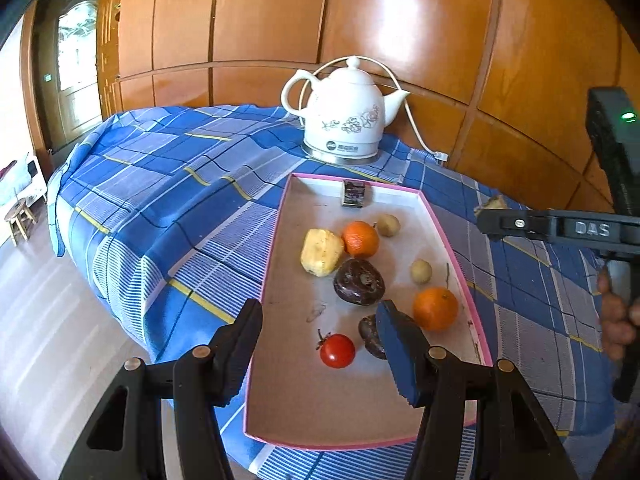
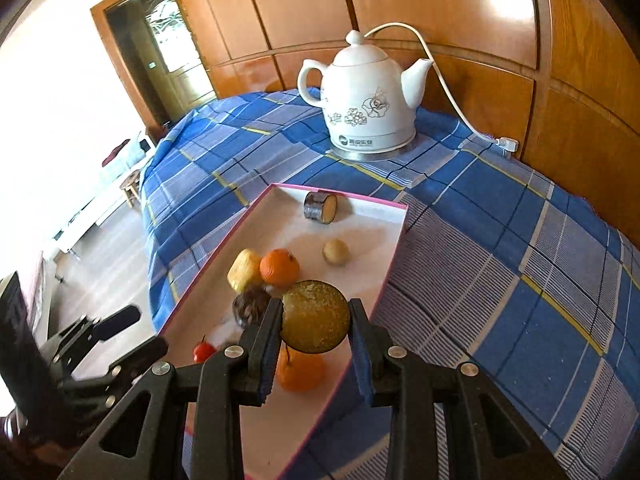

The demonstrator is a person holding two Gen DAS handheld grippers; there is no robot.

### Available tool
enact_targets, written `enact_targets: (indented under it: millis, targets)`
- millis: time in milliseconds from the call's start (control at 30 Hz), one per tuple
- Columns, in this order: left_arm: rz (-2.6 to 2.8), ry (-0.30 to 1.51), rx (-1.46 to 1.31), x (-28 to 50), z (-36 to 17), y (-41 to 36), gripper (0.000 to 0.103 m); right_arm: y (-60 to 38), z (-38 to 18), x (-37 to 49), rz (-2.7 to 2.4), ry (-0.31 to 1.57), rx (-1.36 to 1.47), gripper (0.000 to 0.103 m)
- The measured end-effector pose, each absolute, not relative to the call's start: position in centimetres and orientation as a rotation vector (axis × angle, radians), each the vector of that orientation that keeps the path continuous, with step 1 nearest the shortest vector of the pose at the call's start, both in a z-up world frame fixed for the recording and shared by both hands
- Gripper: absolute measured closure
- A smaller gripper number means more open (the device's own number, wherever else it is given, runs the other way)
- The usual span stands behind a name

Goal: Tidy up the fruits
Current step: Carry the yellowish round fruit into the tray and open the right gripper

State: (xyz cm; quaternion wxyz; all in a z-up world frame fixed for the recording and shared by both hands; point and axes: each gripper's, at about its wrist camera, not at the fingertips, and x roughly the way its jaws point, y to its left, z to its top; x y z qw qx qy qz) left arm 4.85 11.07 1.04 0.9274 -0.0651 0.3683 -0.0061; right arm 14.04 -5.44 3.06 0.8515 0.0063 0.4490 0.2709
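A halved fruit point(image 2: 316, 317), cut face yellow-green and grainy with a dark rim, is being held clamped between the pads of the right tool point(image 2: 316, 320), above the near part of the pink-rimmed tray point(image 2: 390, 276).

Inside the tray, fruits are being kept loosely grouped: a yellow chunk point(image 1: 321, 252) touching an orange point(image 1: 360, 239) toward the middle, a dark purple fruit point(image 1: 359, 281) just near of them, two small pale round fruits point(image 1: 388, 225) point(image 1: 421, 271) to the right, a second orange point(image 1: 435, 308) nearer on the right, a cherry tomato point(image 1: 337, 351) near the front, and another dark fruit point(image 1: 370, 336) partly hidden behind a pad. A short dark-skinned cut piece point(image 1: 353, 194) is lying at the far wall.

The left tool point(image 1: 320, 344) is being held over the near end of the tray, its pads well apart with nothing between them.

The tray is being carried on a worktop covered with a blue checked cloth point(image 1: 160, 184). A white floral kettle point(image 1: 344, 116) on its metal base is standing beyond the tray, its cord point(image 2: 440, 72) being trailed to the right against wooden panelling point(image 1: 280, 20).
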Motion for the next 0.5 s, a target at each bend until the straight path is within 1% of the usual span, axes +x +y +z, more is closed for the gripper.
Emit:
enact_targets:
  millis: [267,400,500]
  targets:
    - [0.005,0.766,-0.153,5.0,0.6,11.8,0.043,-2.2,0.2,16.6,0.594,1.019,0.045,0.071]
    - [0.008,0.774,-0.158,5.1,0.3,12.0,0.043,-1.0,-1.9,17.4,0.621,1.085,0.077,0.07]
    - [0.009,0.778,-0.157,5.2,0.1,12.0,0.043,-1.2,-2.5,17.3,0.628,1.096,0.115,0.067]
